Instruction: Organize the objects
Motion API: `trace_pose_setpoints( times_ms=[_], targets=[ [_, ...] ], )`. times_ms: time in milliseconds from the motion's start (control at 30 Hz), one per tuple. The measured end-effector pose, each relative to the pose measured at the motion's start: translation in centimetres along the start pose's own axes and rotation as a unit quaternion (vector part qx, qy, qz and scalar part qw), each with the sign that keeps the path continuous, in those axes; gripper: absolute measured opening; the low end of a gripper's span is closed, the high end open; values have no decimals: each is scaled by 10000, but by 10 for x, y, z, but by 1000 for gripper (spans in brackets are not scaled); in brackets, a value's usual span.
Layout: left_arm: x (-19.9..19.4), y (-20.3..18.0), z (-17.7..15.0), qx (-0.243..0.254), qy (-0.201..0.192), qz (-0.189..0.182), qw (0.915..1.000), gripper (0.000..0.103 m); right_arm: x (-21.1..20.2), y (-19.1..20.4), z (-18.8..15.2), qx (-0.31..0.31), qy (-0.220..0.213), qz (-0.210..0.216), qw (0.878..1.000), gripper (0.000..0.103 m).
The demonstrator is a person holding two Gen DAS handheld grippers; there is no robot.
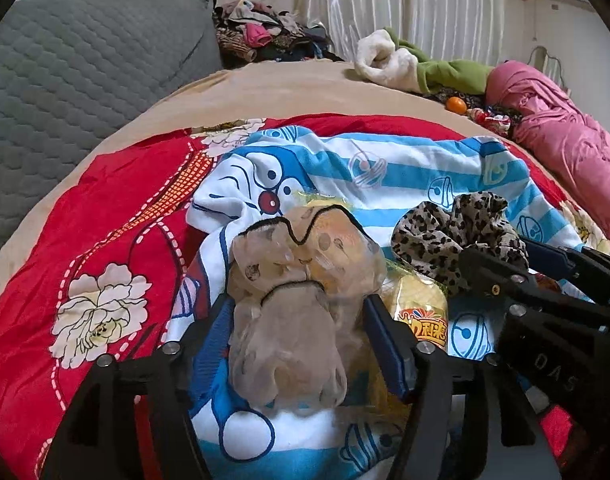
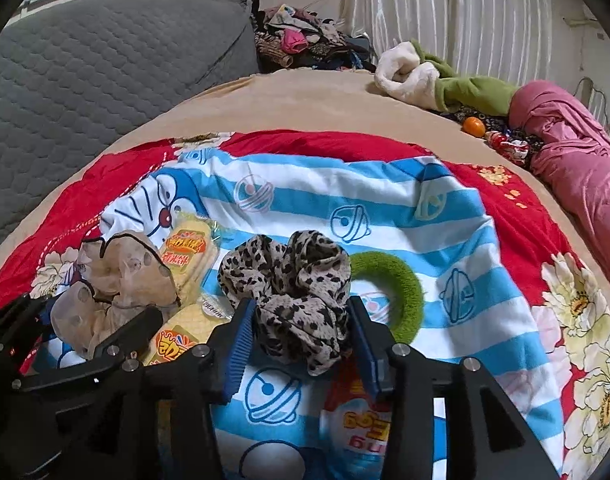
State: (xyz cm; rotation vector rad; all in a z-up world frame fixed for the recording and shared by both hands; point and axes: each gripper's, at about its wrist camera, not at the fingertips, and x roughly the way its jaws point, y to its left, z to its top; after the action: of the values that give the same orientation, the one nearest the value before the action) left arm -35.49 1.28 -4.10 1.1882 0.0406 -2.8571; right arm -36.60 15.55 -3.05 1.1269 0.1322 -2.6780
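Item 1: sheer beige scrunchie with brown dots and black edging (image 1: 289, 304). It sits between the blue pads of my left tool (image 1: 297, 320), which is clenched on it, pads pressing into the fabric from both sides.

Item 2: leopard-print fabric scrunchie (image 2: 289, 300). It is gripped in my right tool (image 2: 301, 340), bunched between the two blue pads, part of it hanging below them.

Item 3: fuzzy green ring scrunchie (image 2: 401, 296). It lies flat just ahead and to the right of my right tool, partly hidden behind the leopard one.

Item 4: yellow packaged snacks with orange labels (image 2: 189, 252). They lie between my two tools, beside the beige scrunchie.

Item 5: blue-and-white striped cartoon-cat cloth (image 2: 345, 184). It is spread under everything, over a red floral quilt (image 2: 525, 216) on the bed.

Item 6: white snack packet with orange lettering (image 2: 357, 424). It lies directly beneath my right tool.
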Motion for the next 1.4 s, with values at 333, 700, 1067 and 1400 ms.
trace_pose_setpoints(
  times_ms=[333, 700, 1067, 1400],
  targets=[
    [-17, 0, -1, 49, -28, 100, 9999, 83, -16, 0, -1, -31, -80, 39, 10000, 53],
    [-41, 12, -1, -135, -110, 254, 9995, 103, -44, -5, 1, 109, -258, 124, 9995, 81],
    [-69, 19, 0, -163, -195, 310, 9992, 103, -74, 0, 3, 46, -478, 55, 9988, 100],
    [-107, 27, 4, -241, -382, 307, 9985, 103, -114, -8, -7, 221, -718, 32, 9972, 102]
  ],
)
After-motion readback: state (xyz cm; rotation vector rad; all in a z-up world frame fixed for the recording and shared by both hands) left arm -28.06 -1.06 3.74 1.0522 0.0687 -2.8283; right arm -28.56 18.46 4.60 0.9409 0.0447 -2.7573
